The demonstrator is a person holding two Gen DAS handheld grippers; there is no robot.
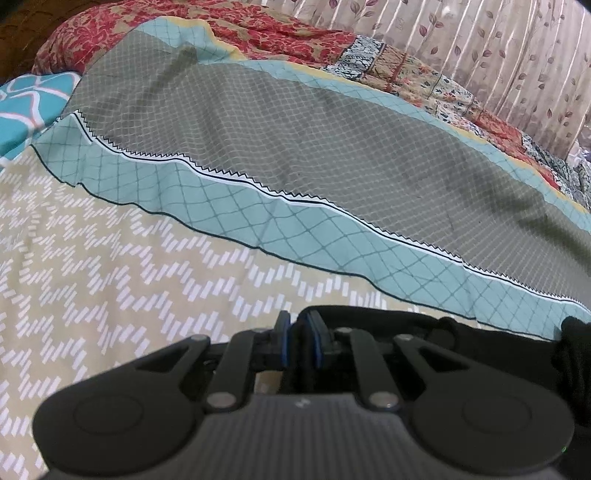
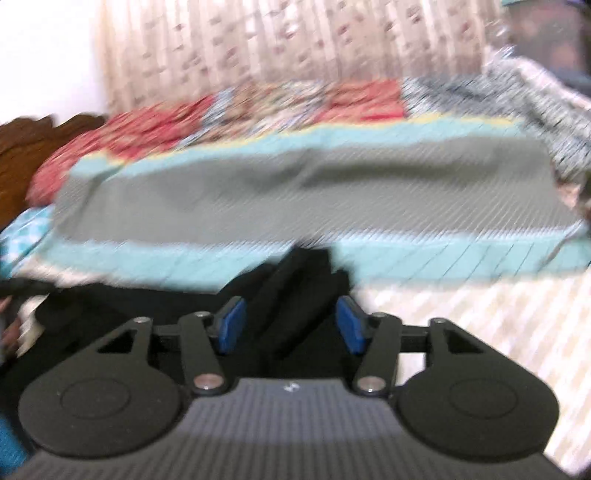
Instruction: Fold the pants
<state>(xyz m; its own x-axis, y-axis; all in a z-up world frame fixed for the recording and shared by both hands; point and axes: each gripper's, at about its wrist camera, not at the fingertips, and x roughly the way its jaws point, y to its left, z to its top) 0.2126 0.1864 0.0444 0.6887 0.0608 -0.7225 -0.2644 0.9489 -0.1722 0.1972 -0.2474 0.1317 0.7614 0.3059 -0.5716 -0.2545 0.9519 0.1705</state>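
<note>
The black pants (image 1: 480, 332) lie on the bed at the bottom right of the left wrist view. My left gripper (image 1: 300, 334) is shut on a fold of them, with black cloth pinched between its blue pads. In the blurred right wrist view the pants (image 2: 110, 306) spread to the left, and a raised ridge of the black cloth runs between the fingers of my right gripper (image 2: 291, 325). That gripper is open; its blue pads (image 2: 231, 325) stand apart from the cloth on both sides.
A beige bedsheet with white dashes (image 1: 92, 277) covers the near bed. Beyond it lies a teal and grey checked blanket (image 1: 295, 147), then a red patterned quilt (image 1: 258, 29) against a leaf-print curtain (image 1: 480, 44). A wooden headboard (image 2: 22, 147) stands at the left.
</note>
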